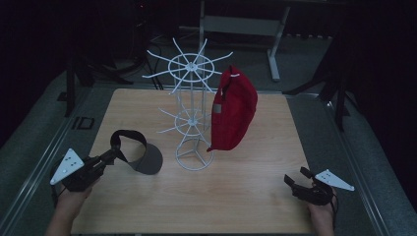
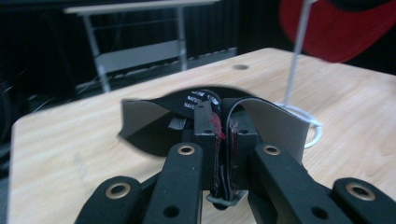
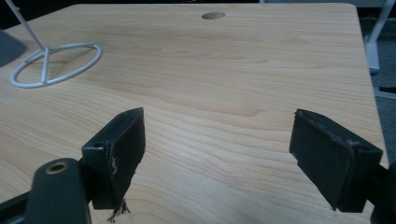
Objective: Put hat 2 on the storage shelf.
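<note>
The light wooden surface [image 1: 246,196] carries a white wire hat stand [image 1: 193,113] with radial hooks, which rises ahead of the left jaws and to their right. A red fabric cap [image 1: 232,110] hangs on a hook on its far side. The black sun visor with a grey brim [image 1: 137,150] is directly at the left gripper [image 1: 109,158]: the jaws are closed on its strap, and the brim points forward toward the stand. The right gripper [image 1: 295,179] rests low, its jaws wide apart with nothing between them, farther from the stand.

Visor [image 1: 139,152] left of rack [image 1: 193,115], cap [image 1: 232,110] on its right.
</note>
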A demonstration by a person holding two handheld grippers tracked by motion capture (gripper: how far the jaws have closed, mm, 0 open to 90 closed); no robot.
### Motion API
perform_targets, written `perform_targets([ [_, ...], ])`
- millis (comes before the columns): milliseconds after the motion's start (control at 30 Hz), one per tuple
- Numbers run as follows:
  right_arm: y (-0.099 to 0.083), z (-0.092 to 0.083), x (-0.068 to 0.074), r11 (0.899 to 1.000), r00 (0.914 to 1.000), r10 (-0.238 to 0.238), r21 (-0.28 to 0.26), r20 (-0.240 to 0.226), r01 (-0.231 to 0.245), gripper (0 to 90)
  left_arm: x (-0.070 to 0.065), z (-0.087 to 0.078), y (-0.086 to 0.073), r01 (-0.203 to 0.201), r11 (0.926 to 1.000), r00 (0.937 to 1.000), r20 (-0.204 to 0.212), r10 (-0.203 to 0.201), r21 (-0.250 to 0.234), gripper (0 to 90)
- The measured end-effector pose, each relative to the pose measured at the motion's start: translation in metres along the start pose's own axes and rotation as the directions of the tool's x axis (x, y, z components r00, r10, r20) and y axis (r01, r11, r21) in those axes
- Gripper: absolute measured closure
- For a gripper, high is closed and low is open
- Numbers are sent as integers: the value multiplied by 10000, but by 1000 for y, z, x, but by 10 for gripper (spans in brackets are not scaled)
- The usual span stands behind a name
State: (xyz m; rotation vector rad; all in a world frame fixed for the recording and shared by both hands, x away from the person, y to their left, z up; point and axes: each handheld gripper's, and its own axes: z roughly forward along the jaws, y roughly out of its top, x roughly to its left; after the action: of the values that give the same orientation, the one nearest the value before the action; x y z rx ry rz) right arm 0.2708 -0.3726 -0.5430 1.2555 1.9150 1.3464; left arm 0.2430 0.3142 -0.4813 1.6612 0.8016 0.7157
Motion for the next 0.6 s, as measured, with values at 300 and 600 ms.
perform_targets([
  [300, 0, 1, 1, 10000, 10000, -47, 48, -81, 48, 182, 4, 0, 33, -235, 9985, 9959, 861, 278, -498, 864],
  [600, 0, 1, 1, 10000, 9999, -39, 80, -104, 40, 182, 7, -13, 64, -689, 9947, 9907, 1120, 773, -768, 864],
])
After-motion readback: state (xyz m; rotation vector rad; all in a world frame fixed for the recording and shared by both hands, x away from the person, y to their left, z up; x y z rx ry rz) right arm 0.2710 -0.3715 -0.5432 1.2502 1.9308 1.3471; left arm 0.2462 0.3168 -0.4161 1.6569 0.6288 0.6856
